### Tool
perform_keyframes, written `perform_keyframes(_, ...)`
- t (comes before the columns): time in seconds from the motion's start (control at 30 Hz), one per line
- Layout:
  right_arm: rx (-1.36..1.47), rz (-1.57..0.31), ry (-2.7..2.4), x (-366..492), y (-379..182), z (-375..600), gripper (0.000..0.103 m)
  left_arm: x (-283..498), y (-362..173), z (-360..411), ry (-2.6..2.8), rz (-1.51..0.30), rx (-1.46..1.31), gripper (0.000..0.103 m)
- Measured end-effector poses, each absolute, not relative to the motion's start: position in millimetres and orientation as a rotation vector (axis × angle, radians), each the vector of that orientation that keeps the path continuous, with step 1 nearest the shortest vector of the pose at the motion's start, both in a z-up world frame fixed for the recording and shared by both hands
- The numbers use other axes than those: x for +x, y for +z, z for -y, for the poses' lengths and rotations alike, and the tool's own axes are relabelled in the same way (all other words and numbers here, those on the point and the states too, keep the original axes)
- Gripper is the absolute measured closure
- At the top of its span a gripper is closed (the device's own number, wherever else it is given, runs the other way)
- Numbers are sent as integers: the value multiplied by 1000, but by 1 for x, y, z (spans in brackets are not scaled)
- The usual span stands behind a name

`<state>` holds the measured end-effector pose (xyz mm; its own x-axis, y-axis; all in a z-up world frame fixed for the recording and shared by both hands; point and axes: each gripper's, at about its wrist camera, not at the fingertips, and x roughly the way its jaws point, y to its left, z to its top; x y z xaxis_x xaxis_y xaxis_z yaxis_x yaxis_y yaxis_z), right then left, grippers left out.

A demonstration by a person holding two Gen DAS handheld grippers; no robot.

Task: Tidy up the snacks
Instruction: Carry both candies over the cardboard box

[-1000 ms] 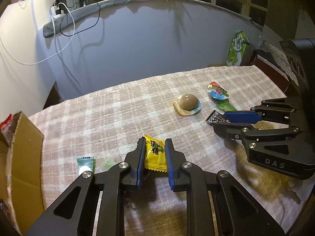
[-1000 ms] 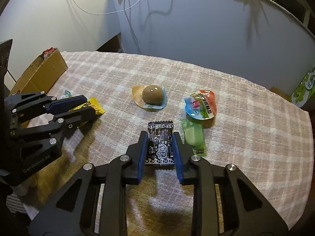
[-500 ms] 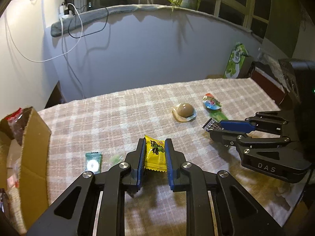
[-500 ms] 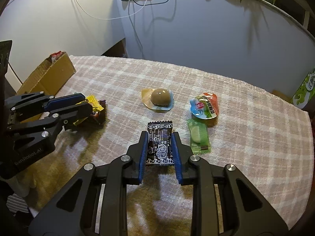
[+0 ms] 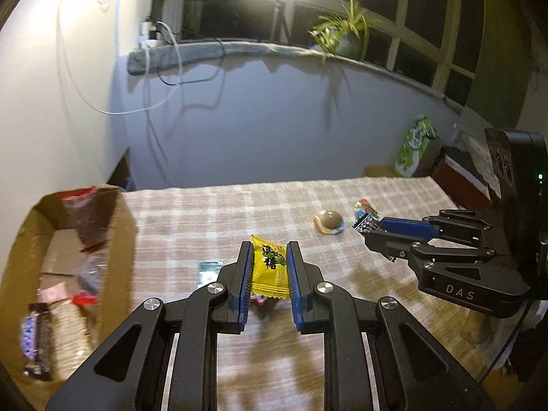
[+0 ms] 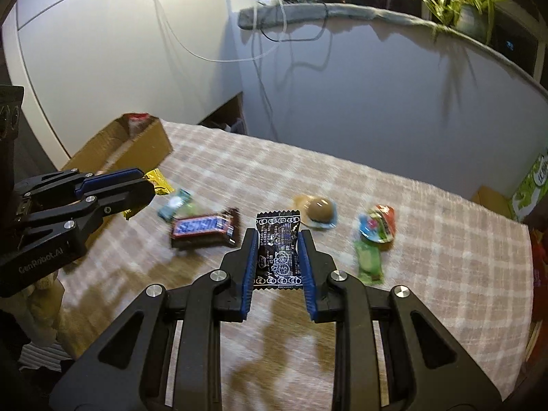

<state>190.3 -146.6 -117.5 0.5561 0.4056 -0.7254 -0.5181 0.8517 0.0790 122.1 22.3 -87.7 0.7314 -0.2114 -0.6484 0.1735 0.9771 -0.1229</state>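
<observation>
My left gripper [image 5: 269,257] is shut on a yellow candy packet [image 5: 269,269] and holds it above the checked tablecloth, right of the cardboard box [image 5: 20,239]. It also shows in the right wrist view [image 6: 137,188]. My right gripper [image 6: 278,250] is shut on a black candy packet [image 6: 279,253], lifted over the table; it shows at the right of the left wrist view [image 5: 373,233]. The box [image 6: 137,147] holds several snacks, among them a dark bar [image 5: 34,339].
On the cloth lie a Snickers bar [image 6: 203,227], a teal candy [image 6: 174,202], a brown jelly cup [image 6: 320,210], a red-and-blue jelly cup [image 6: 376,227] and a green packet [image 6: 368,262]. A green bag [image 5: 412,147] stands beyond the table's far right.
Both grippers have risen with their packets and tilted up. The left one has moved closer to the box, whose inside now shows. The Snickers bar has come into view.
</observation>
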Motion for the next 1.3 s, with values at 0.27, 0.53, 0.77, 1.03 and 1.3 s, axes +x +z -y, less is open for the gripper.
perform_keyframes(0.27, -159, -781, 621, 182, -98, 101, 78, 102, -72, -68, -133, -682, -96, 85)
perform_keyframes(0.53, -181, -757, 703, 179, -81, 46, 78, 85, -65, -113, -51, -660, -125, 85)
perform_keyframes(0.77, -194, -755, 773, 178, -75, -1, 78, 77, -61, -143, 4, -644, -136, 85)
perform_keyframes(1.03, -218, -750, 829, 181, -75, -50, 78, 72, -64, -170, 53, -643, -151, 85)
perform_keyframes(1.3, -247, -781, 866, 183, -88, -84, 78, 70, -69, -188, 83, -651, -169, 85)
